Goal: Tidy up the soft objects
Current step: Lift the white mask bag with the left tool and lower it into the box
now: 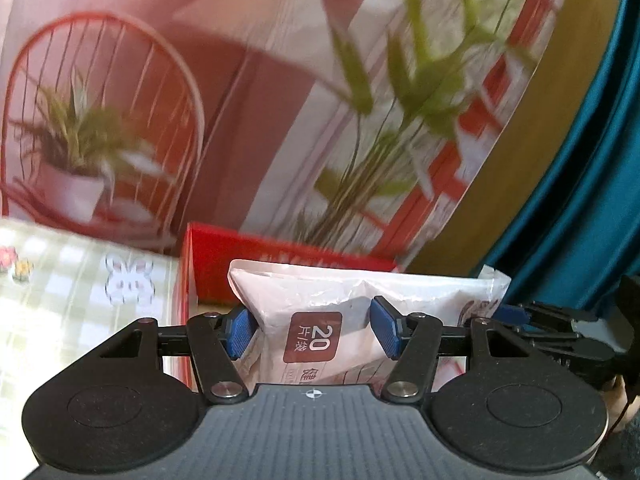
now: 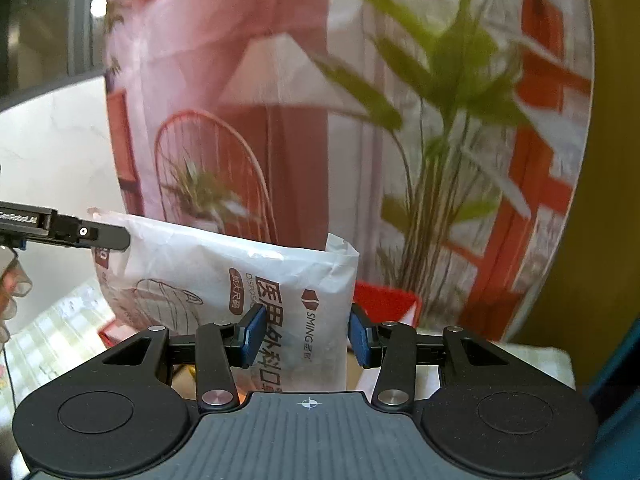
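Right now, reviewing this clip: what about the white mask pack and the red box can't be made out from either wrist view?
- Pack's lower half: left wrist view, hidden by the left gripper body.
- Red box interior: both views, covered by the pack.
- Whether either gripper's pads actually pinch the pack: unclear, including the right gripper.
- Small print on the pack: too small, partly cut off.

I see 1 soft white plastic pack of masks [image 1: 320, 320], crinkled, with a brown label reading 20 and printed Chinese text; from the right wrist view the same pack [image 2: 240, 276] shows the SMING logo and a line drawing. It's held up off the surface, tilted, its sealed edges flaring at both ends. Just behind and below it sits an open red box [image 1: 240, 264], partly hidden by the pack
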Tool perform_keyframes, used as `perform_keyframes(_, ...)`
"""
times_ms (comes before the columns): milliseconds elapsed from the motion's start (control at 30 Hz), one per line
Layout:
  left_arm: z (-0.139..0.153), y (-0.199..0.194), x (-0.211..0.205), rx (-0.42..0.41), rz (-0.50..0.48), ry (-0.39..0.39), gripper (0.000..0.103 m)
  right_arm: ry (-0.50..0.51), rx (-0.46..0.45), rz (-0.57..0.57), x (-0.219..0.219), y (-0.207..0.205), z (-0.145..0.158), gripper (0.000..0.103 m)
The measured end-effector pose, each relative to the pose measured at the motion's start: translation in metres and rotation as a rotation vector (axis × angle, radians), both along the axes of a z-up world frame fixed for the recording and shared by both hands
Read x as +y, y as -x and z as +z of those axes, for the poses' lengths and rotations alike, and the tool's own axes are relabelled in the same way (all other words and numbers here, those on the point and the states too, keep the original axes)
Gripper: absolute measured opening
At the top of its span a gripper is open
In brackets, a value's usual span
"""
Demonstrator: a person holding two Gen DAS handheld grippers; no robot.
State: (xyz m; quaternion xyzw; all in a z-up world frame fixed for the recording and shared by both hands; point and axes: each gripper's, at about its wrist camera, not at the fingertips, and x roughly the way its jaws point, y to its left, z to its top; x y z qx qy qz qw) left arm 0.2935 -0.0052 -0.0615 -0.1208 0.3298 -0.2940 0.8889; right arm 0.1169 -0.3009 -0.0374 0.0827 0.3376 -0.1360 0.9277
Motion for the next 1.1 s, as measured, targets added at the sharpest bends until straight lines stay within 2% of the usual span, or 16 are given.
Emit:
perform_keyframes(200,-0.028,-0.008,-0.006,0.079,-0.016,-0.053,0.062,-0.088,0.071,-0.038,-0.010,0.003,-0.040,0.040)
perform_keyframes(433,-0.046,-0.017,-0.011,0.128,-0.012,-0.122,0.062,-0.132,0.134,-0.058,-0.011,-0.001,-0.065,0.040)
perform_keyframes(733,-0.049,-0.027,-0.017,0.120,0.033,-0.179,0.062,-0.132,0.172,-0.090,-0.016,-0.014,-0.081,0.040)
perform_keyframes(833,-0.047,-0.029,-0.019,0.117,0.064,-0.197,0.062,-0.117,0.192,-0.109,-0.021,-0.024,-0.087,0.043)
perform_keyframes(933,-0.043,-0.030,-0.021,0.095,0.070,-0.214,0.062,-0.046,0.202,-0.149,-0.022,-0.035,-0.090,0.048)
perform_keyframes(1000,-0.040,-0.029,-0.022,0.076,0.067,-0.222,0.062,-0.002,0.175,-0.160,-0.022,-0.039,-0.086,0.048)
perform_keyframes(1100,-0.040,-0.030,-0.023,0.072,0.054,-0.218,0.062,-0.045,0.127,-0.140,-0.024,-0.040,-0.078,0.046)
